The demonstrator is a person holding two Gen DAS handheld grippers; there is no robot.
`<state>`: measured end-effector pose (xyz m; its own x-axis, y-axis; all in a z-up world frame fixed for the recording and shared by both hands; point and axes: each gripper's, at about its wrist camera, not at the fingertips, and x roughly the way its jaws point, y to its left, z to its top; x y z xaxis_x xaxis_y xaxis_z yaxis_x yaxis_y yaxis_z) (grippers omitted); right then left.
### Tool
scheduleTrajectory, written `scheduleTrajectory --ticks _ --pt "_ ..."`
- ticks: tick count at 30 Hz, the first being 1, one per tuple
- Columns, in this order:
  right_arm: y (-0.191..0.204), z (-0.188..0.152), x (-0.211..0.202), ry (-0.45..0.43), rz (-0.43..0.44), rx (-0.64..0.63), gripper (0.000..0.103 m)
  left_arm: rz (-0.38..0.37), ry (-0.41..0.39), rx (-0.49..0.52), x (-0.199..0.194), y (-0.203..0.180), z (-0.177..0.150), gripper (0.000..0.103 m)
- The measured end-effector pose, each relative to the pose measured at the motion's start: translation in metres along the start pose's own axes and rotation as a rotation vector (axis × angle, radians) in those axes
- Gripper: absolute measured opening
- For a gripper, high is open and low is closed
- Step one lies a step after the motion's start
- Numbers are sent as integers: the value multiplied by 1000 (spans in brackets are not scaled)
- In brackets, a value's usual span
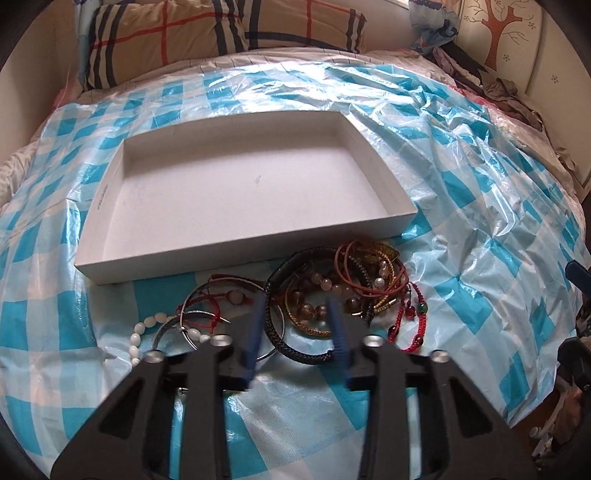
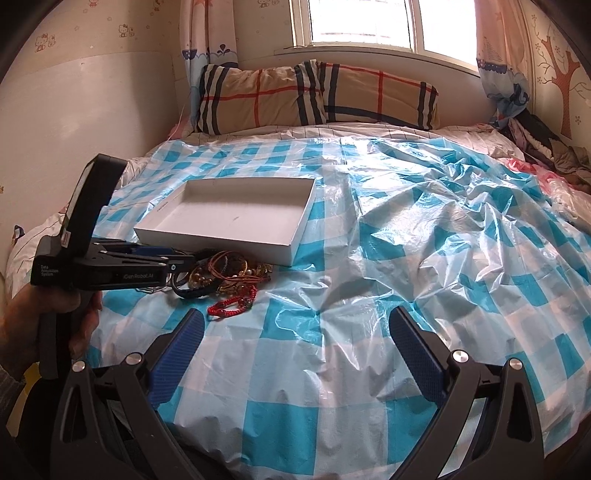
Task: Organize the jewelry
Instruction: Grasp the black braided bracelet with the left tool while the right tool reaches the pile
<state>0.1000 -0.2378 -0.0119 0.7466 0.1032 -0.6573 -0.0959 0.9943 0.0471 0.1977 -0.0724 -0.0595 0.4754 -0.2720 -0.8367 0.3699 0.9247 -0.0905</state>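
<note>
Hovering over the jewelry pile (image 1: 369, 280), left tongs (image 1: 295, 299) are held parted for a pick; box (image 1: 221, 254) is set just above; right tongs (image 2: 295, 314) are held open, empty.

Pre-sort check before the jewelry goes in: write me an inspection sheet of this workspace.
Surface: blue-checked plastic sheet, crumpled, spread over a bed.
Job's things: empty white cardboard tray; a tangled pile of bracelets lies on the sheet by its near wall.
Clutter: heap of clothes at the bed's far corner.
Grippers: left hand-held gripper open, over the pile; right hand-held gripper open, empty, over bare sheet.
Cables: nothing seen.
Surroundings: plaid pillows, window, curtains.
</note>
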Motion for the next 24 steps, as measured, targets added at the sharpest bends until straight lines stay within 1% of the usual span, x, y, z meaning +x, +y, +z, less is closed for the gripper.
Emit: scheduleTrajectory --ticks 1,4,7,9,11,13,14,15,16,18,19,20,21,22,23,24 --pt "1 1 0 -3 2 -4 96 6 16 -2 4 1 -2 1" --pt "5 3 -3 -14 7 -20 96 -4 17 -16 -2 4 -8 0" --pt "10 7 -3 -19 12 -42 96 -24 -25 -56 -25 9 -12 0" --pt "14 10 -2 -23 16 -58 96 -28 -43 -62 -37 10 -14 0" --pt "18 13 0 -28 20 -72 96 -27 -37 -56 -38 10 -12 0" --pt "21 15 0 -34 27 -80 96 -12 -30 -61 -30 13 -8 1" --pt "23 16 0 -37 30 -81 96 -17 -19 -63 -24 14 -6 3" --pt "23 16 1 -39 32 -83 96 -16 -11 -66 -19 15 -4 12" --pt "24 16 2 -38 34 -82 96 -5 -11 -68 -13 16 -3 30" --pt "23 15 6 -28 38 -77 96 20 -20 -65 -5 16 -2 51" --pt "22 14 9 -21 40 -75 96 28 -18 -62 -1 16 -1 51" --pt "21 12 12 -15 41 -75 96 24 -12 -63 3 16 -1 51" --pt "20 11 14 -11 42 -74 96 12 -3 -69 7 17 -1 46" --pt "20 10 16 -7 43 -74 96 7 8 -78 11 18 -1 18" --pt "20 10 18 -5 44 -73 96 2 26 -82 16 20 -1 10" --pt "19 10 19 -4 44 -73 96 -4 25 -82 17 20 -2 8"
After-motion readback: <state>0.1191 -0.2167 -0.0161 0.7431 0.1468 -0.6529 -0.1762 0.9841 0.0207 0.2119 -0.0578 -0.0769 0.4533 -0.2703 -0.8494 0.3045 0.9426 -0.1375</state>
